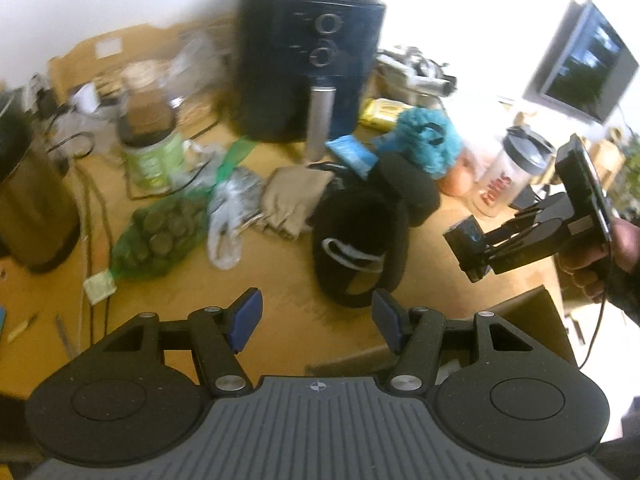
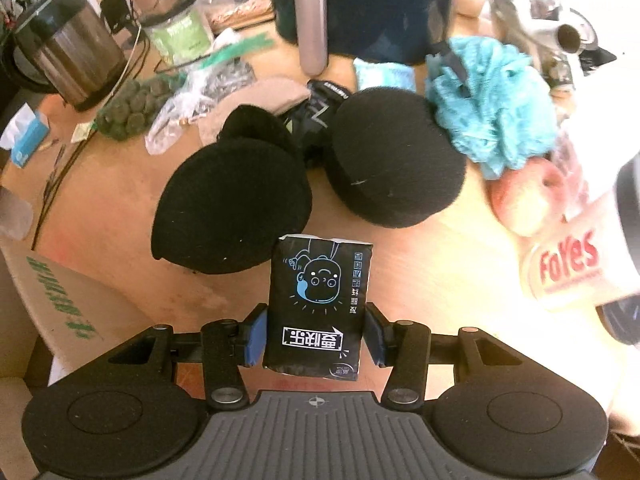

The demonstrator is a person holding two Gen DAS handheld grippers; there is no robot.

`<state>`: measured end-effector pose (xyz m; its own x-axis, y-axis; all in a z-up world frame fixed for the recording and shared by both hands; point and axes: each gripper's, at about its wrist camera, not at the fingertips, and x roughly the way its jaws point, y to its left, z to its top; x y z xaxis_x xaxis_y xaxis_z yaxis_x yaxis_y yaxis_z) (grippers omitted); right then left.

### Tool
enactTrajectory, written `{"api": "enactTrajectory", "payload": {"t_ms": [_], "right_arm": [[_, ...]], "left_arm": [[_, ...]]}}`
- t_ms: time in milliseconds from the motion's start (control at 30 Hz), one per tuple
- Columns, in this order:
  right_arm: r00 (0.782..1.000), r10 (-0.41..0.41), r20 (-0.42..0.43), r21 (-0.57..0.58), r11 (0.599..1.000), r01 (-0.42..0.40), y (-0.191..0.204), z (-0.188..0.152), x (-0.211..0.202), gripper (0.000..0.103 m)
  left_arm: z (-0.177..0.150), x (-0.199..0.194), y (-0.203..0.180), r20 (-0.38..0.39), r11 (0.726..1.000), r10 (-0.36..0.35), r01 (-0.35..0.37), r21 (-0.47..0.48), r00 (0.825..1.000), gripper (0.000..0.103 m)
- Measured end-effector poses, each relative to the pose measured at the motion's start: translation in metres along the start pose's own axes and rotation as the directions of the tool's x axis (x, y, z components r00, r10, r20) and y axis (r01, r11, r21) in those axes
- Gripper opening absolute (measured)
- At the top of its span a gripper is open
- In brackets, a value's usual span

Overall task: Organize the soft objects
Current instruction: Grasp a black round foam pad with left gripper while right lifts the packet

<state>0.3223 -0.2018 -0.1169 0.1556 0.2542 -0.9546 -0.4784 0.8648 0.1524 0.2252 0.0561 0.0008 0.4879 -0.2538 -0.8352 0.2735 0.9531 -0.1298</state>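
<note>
My right gripper [image 2: 316, 332] is shut on a black tissue pack [image 2: 320, 304] with a blue cartoon face, held above the wooden table. It also shows at the right of the left wrist view [image 1: 466, 250]. My left gripper [image 1: 316, 320] is open and empty, above the table just short of a black beanie [image 1: 360, 248]. In the right wrist view the black beanie [image 2: 236, 208] and a black round cushion [image 2: 396, 160] lie ahead. A teal bath pouf [image 2: 492, 104], beige cloth [image 1: 296, 196] and black glove [image 2: 320, 116] lie behind them.
A dark air fryer [image 1: 308, 60] stands at the back. A steel bin [image 2: 68, 52], green jar [image 1: 152, 148], green net bag [image 1: 160, 236], plastic bag [image 1: 228, 216], peach [image 2: 524, 200] and shaker bottle [image 1: 508, 176] crowd the table. A cardboard box [image 2: 60, 292] sits at the near edge.
</note>
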Motion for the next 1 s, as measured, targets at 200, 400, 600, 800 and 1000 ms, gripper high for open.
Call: {"api": "enactTrajectory", "payload": {"t_ms": [200, 400, 600, 800, 1000], "right_arm": [[0.999, -0.007, 0.048, 0.064, 0.998, 0.004, -0.007, -0.016, -0.024, 0.052], [0.996, -0.022, 0.081, 0.133, 0.991, 0.011, -0.012, -0.036, -0.042, 0.052], [0.993, -0.044, 0.11, 0.216, 0.976, 0.02, -0.019, -0.059, -0.06, 0.052], [0.991, -0.057, 0.121, 0.276, 0.961, 0.021, -0.022, -0.078, -0.069, 0.052], [0.991, -0.067, 0.118, 0.326, 0.945, 0.025, -0.026, -0.094, -0.071, 0.052]], "left_arm": [[0.013, 0.015, -0.007, -0.011, 0.996, -0.046, 0.046, 0.08, 0.999, 0.06], [0.027, 0.035, -0.009, -0.038, 0.988, -0.046, 0.051, 0.146, 0.998, 0.059], [0.039, 0.076, -0.003, -0.089, 0.969, -0.067, 0.086, 0.232, 0.994, 0.059], [0.05, 0.121, 0.005, -0.179, 0.954, -0.091, 0.138, 0.268, 0.98, 0.059], [0.054, 0.16, 0.007, -0.254, 0.942, -0.108, 0.181, 0.283, 0.961, 0.055]]}}
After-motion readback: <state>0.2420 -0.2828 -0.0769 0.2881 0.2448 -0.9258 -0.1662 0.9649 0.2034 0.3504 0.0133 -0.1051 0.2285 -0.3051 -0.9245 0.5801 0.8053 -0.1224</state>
